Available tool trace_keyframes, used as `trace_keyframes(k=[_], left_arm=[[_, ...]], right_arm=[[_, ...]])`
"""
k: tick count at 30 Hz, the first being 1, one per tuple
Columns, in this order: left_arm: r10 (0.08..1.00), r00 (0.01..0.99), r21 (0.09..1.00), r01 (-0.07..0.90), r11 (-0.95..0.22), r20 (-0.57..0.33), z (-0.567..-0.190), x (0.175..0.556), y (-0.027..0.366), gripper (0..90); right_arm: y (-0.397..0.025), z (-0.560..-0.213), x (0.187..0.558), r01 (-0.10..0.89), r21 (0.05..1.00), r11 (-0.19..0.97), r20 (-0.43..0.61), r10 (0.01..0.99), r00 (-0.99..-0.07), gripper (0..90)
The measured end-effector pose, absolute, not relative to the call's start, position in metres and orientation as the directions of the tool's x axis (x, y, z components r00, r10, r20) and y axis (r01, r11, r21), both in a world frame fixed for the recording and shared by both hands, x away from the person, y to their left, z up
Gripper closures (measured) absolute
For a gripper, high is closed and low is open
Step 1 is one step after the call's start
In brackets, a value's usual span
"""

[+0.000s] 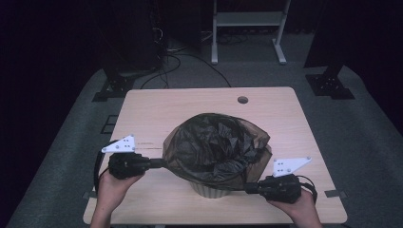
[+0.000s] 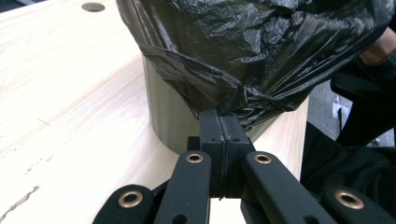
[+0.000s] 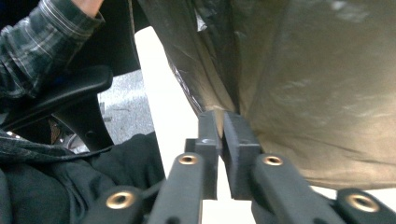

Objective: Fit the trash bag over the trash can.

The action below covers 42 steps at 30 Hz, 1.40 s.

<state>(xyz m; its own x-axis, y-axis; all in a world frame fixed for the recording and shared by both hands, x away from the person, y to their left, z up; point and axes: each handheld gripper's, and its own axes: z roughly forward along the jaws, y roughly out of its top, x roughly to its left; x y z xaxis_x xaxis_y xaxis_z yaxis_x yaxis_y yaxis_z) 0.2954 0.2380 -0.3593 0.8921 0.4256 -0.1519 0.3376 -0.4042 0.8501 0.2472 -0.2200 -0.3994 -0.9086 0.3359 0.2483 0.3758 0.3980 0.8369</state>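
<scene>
The black bag (image 1: 216,145) drapes over the pale bin (image 1: 211,190) at the table (image 1: 157,107) centre. The left gripper (image 1: 159,164) pinches its edge at nine o'clock. The right gripper (image 1: 248,187) at four o'clock seems clamped on it too, though that view is dim.

Bin (image 1: 212,190) with the black bag (image 1: 216,145) bulging over it blocks the table's (image 1: 142,114) centre-front, so there's no straight path between the left gripper (image 1: 161,164) and the right gripper (image 1: 248,188); both have their jaws pinched on the bag's edge on opposite sides. Bare tabletop is open left, right and behind the bag, up to the cable hole (image 1: 243,100) near the far edge. The front strip under the bag overhang is tight, with the person's hands at the near edge.
</scene>
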Motion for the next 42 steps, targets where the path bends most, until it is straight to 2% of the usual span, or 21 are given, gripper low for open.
trace_keyframes(k=[5, 11, 15, 23, 30, 34, 37, 39, 42], left_arm=[[0.451, 0.884, 0.855, 0.326, -0.403, -0.124, -0.355, 0.298, 0.239, 89.9], [0.454, 0.883, 0.866, 0.317, -0.387, -0.12, -0.351, 0.304, 0.238, 89.9], [0.449, 0.886, 0.87, 0.31, -0.383, -0.118, -0.349, 0.307, 0.234, 89.9], [0.446, 0.886, 0.873, 0.311, -0.376, -0.124, -0.35, 0.316, 0.229, 89.9], [0.463, 0.878, 0.87, 0.315, -0.378, -0.117, -0.347, 0.326, 0.229, 89.9], [0.466, 0.877, 0.872, 0.316, -0.374, -0.118, -0.345, 0.333, 0.229, 89.9], [0.468, 0.876, 0.873, 0.317, -0.371, -0.119, -0.345, 0.338, 0.228, 89.9], [0.468, 0.875, 0.875, 0.318, -0.366, -0.122, -0.344, 0.34, 0.228, 89.9], [0.469, 0.874, 0.878, 0.32, -0.357, -0.128, -0.345, 0.343, 0.227, 89.9]], right_arm=[[-0.226, -0.385, 0.243, 0.349, 0.862, 0.367, 0.234, 0.322, -0.917, 77.4], [-0.235, -0.363, 0.237, 0.312, 0.892, 0.326, 0.212, 0.306, -0.928, 75.9], [-0.242, -0.337, 0.239, 0.26, 0.918, 0.298, 0.153, 0.337, -0.929, 75.1], [-0.256, -0.303, 0.28, 0.25, 0.933, 0.257, 0.095, 0.494, -0.864, 66.0], [-0.254, -0.305, 0.326, 0.319, 0.912, 0.259, 0.13, 0.554, -0.822, 65.3], [-0.246, -0.311, 0.34, 0.34, 0.906, 0.254, 0.155, 0.547, -0.823, 67.1], [-0.24, -0.314, 0.347, 0.352, 0.9, 0.259, 0.164, 0.546, -0.821, 72.6], [-0.238, -0.316, 0.35, 0.36, 0.896, 0.261, 0.173, 0.542, -0.822, 80.9], [-0.235, -0.318, 0.353, 0.364, 0.892, 0.268, 0.172, 0.543, -0.822, 87.5]])
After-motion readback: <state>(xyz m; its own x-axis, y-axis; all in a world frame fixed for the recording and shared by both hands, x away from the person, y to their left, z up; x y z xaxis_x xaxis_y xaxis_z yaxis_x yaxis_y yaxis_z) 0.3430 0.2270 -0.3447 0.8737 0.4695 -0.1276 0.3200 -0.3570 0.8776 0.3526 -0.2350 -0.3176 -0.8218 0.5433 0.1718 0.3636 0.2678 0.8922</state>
